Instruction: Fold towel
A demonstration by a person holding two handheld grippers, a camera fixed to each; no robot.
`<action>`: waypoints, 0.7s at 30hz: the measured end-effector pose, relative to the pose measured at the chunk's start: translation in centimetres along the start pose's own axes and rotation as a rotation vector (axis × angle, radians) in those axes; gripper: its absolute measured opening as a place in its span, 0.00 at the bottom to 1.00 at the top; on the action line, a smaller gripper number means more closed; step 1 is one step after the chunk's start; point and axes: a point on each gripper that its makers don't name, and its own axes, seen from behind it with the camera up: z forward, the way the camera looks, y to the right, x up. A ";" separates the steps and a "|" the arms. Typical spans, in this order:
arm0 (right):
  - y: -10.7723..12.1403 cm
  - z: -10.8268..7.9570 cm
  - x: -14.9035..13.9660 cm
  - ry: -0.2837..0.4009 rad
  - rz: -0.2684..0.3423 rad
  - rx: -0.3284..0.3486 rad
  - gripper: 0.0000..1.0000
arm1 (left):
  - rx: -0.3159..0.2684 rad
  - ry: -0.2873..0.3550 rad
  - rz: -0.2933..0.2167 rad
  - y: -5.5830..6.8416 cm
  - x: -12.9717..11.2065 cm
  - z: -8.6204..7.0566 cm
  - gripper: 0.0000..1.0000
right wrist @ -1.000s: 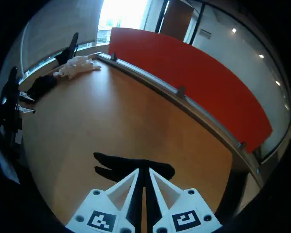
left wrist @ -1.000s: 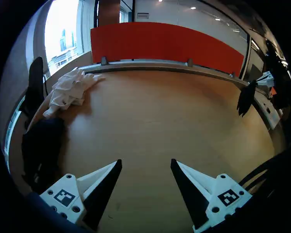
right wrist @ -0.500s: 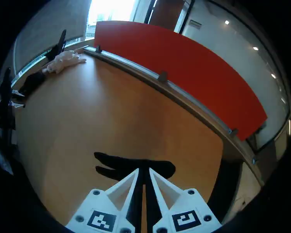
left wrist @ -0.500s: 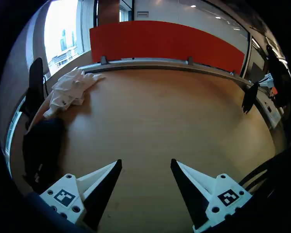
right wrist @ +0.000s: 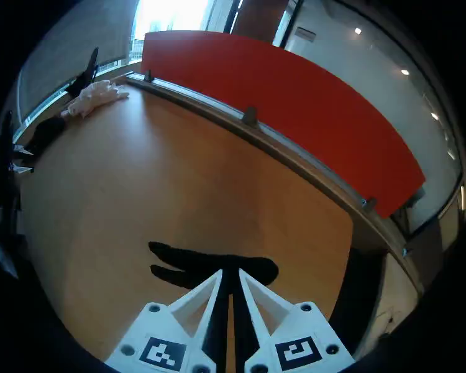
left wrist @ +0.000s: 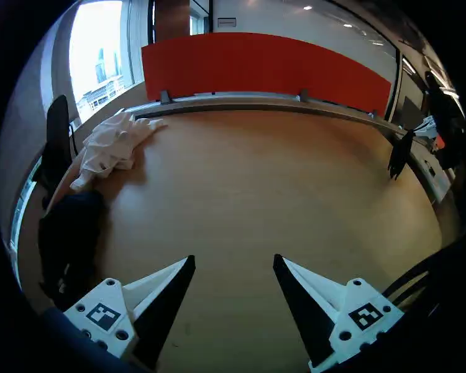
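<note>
A crumpled white towel [left wrist: 112, 146] lies at the far left corner of the light wooden bench [left wrist: 251, 186], near the red divider panel [left wrist: 264, 62]. The right gripper [right wrist: 230, 273] has its fingers closed on a limp black cloth [right wrist: 196, 261]. The left gripper [left wrist: 233, 258] hovers above the bench with its fingers spread apart and empty.

A broad wooden tabletop [left wrist: 264, 186], light brown and smooth, spreads across the middle of the left gripper view. Along its far edge runs a grey metal rail [left wrist: 245, 102] carrying a long red divider panel [left wrist: 264, 62]. At the upper left a tall window [left wrist: 99, 56] lets in bright daylight, with city buildings outside. A black chair [left wrist: 56, 133] stands at the left edge. Small ceiling lights [left wrist: 307, 8] dot the top. In the right gripper view the red panel slants across the upper right.
</note>
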 end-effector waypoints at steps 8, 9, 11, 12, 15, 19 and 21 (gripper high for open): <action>0.5 0.2 -0.5 -0.004 0.008 -0.004 0.04 | 0.003 -0.001 0.002 0.2 -0.1 -0.1 0.93; 0.5 0.3 -0.7 -0.006 0.010 -0.003 0.04 | 0.004 -0.001 0.002 0.3 -0.1 -0.1 0.93; 0.5 0.3 -1.0 -0.007 0.014 -0.002 0.04 | 0.004 -0.001 0.001 0.3 -0.1 -0.1 0.93; 0.5 0.3 -1.2 -0.009 0.016 -0.002 0.04 | 0.004 0.000 0.001 0.3 -0.1 -0.2 0.93; 0.4 0.2 -2.0 -0.015 0.023 -0.002 0.04 | 0.005 0.001 0.002 0.4 0.0 -0.2 0.93; 0.3 -0.1 -3.5 -0.026 0.034 -0.001 0.04 | 0.004 0.002 0.003 0.6 0.0 -0.2 0.93; 0.2 -0.2 -4.4 -0.033 0.044 0.000 0.04 | 0.003 0.001 0.004 0.6 0.0 -0.2 0.93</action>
